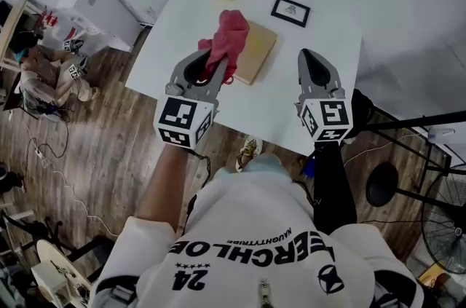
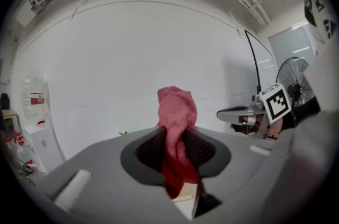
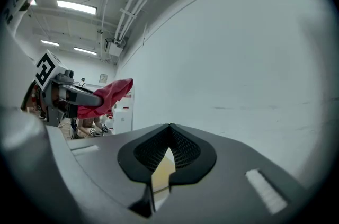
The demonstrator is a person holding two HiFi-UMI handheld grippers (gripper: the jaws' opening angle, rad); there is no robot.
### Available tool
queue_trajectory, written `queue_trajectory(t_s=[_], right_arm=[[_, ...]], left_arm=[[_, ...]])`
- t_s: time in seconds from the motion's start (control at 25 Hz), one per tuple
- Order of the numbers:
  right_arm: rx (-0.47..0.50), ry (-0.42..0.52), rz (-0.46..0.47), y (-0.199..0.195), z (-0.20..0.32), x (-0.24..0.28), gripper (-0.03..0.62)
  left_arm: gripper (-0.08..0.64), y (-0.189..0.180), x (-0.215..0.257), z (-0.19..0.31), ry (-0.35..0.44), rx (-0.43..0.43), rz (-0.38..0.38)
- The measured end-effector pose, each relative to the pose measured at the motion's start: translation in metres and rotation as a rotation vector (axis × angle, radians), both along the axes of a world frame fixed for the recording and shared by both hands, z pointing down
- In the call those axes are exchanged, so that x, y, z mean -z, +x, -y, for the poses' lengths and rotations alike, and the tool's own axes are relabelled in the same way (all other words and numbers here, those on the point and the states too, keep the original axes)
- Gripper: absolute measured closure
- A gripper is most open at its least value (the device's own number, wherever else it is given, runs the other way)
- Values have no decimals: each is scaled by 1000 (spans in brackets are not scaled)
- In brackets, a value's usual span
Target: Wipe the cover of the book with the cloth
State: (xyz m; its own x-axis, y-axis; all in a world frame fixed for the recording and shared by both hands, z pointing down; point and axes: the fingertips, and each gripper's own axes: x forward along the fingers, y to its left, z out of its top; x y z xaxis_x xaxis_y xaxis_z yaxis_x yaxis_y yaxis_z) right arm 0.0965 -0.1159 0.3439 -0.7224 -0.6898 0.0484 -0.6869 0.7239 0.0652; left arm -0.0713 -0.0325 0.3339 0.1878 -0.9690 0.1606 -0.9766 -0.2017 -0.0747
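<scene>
**A:** How is the left gripper (image 1: 207,63) sitting?

**B:** It is reaching forward off a bare forearm (image 1: 163,184). Its ribbed dark pads (image 2: 151,151) are pinching a crumpled red cloth (image 2: 177,106), which is bunching up above them.

**A:** And the book?

**B:** The flat tan rectangular book (image 1: 260,46) is lying on the smooth white table (image 1: 182,22), at the gripper's one o'clock. The cloth is overlapping its left edge.

**A:** The right gripper (image 1: 310,56)?

**B:** It is hovering at the book's four o'clock on a black-sleeved arm (image 1: 332,183), its jaws pressing together on nothing.
</scene>
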Motion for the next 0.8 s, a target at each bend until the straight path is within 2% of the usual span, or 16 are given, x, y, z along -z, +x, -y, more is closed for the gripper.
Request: queue_trajectory(t_s=[0.28,0.48,0.8], right_arm=[[3,-22,-20,-22,71,-12,597],[44,-24,-45,-37,99,-21,595],[-56,-68,18,-12,123,-29,597]], left_arm=[[410,-6,-3,71,-10,-49,26],[410,-11,-18,110,-56,-61,3],[410,6,-39,143,-111,-112,33]])
